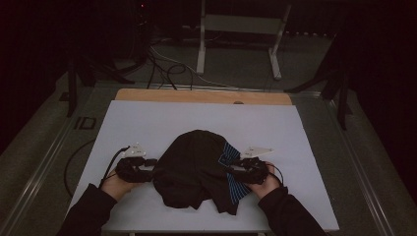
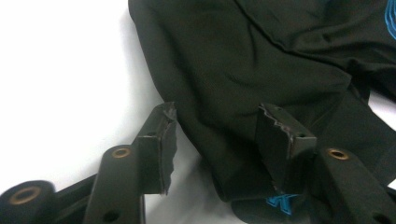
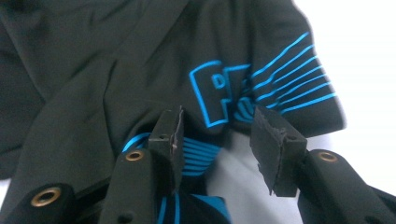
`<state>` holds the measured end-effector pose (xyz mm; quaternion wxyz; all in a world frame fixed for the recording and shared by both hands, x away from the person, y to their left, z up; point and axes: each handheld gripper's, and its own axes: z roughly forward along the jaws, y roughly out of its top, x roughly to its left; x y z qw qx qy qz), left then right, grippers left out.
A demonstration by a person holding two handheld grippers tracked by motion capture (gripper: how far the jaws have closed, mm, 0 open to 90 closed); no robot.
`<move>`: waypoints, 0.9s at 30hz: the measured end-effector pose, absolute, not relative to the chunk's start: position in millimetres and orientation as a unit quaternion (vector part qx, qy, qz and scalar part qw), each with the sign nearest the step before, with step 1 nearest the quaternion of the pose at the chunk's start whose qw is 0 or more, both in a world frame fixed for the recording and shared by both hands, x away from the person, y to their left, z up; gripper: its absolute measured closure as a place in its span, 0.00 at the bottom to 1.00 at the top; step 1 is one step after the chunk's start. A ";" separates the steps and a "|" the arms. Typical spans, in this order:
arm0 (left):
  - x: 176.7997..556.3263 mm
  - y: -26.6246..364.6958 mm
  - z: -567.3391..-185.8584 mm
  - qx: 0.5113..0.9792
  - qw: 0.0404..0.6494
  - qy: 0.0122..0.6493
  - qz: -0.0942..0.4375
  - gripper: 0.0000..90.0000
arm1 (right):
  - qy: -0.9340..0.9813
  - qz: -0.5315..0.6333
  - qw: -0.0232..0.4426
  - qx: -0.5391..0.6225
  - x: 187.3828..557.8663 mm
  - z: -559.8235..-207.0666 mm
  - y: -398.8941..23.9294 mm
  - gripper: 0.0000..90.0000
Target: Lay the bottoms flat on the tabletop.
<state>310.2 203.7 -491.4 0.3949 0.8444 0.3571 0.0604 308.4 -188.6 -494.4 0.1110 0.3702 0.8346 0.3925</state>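
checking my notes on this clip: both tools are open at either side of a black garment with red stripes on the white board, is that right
Not quite: the stripes are blue, not red, as the right gripper view shows. The rest holds: the left tool and the right tool are both open at either side of the black garment, which lies on the white board.

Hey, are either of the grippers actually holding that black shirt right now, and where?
Neither: left gripper and right gripper stand open at the black shirt's edges.

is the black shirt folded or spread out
Neither: the shirt lies bunched in a heap on the table, creased, its blue print partly hidden.
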 end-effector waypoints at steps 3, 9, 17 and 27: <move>313.8 203.4 -494.0 0.843 0.394 0.362 0.052 0.59 | 0.836 0.386 0.107 0.374 311.4 -500.2 -186.7 0.61; 315.8 195.8 -498.6 0.851 0.388 0.352 0.040 0.70 | 0.850 0.366 0.090 0.368 303.9 -510.4 -179.2 0.61; 312.6 190.7 -498.9 0.865 0.375 0.331 0.037 0.97 | 0.857 0.356 0.067 0.368 293.0 -513.0 -179.1 0.84; 302.5 190.4 -481.0 0.863 0.386 0.320 0.061 0.98 | 0.859 0.337 0.133 0.361 287.8 -487.7 -201.7 0.98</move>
